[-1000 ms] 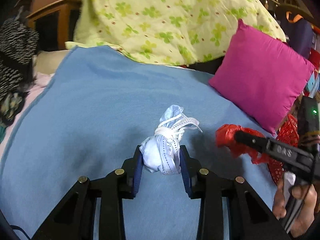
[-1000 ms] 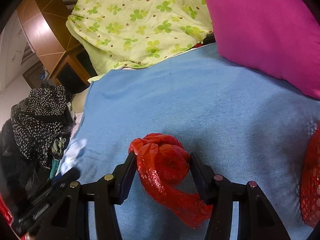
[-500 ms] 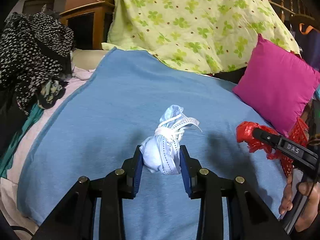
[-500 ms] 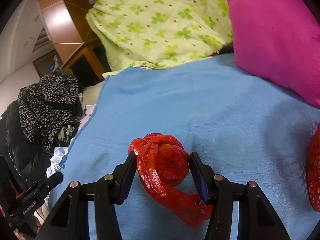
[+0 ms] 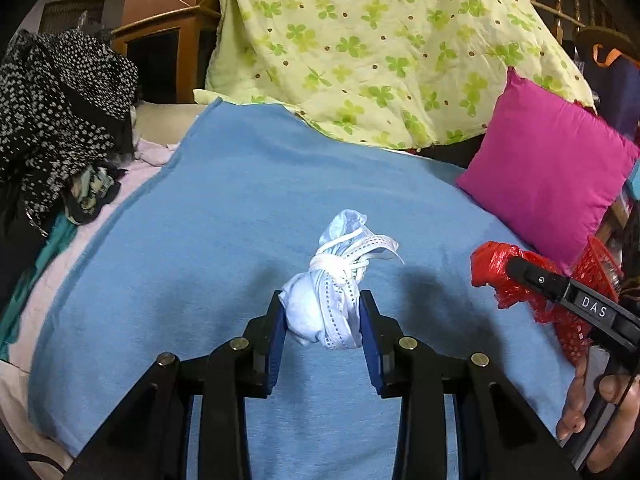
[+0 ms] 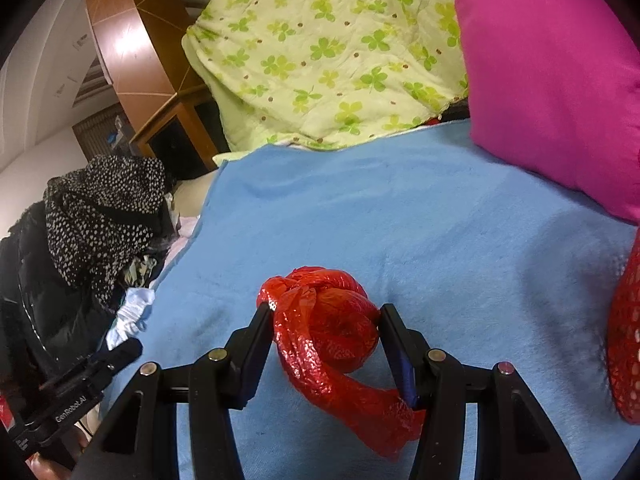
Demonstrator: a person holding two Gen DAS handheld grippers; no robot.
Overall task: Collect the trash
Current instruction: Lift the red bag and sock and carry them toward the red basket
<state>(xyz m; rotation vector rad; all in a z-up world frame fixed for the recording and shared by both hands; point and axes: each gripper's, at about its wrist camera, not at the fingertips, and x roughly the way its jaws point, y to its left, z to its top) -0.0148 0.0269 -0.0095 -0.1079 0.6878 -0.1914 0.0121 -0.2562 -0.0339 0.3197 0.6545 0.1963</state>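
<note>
At the far left of the bed, a black garment speckled with white dots lies heaped over other dark clothing, beside a pale pink sheet that shows along the edge of the light blue fleece blanket. Behind the blanket a pale green quilt printed with clover leaves is bunched up against a brown wooden cabinet.

Near the middle of the left wrist view, the left gripper is closed on a knotted white-and-pale-blue face mask bundle, its blue-padded fingers pressing both sides of the bundle's lower bulge; the knot and loose ear loops stick out ahead of the fingertips, above the blanket.

Further right, the right gripper clamps a knotted bundle of crinkled red plastic bag, with the bag's twisted tail hanging out under the right finger, over the blanket. From the left wrist view this same bundle shows at the tip of the other black tool, whose side carries the letters "DAS", with the person's right hand wrapped around its handle.

At the right edge, a red plastic mesh basket sits on the blanket just beside the right gripper, and a magenta square pillow leans behind it against the quilt.
</note>
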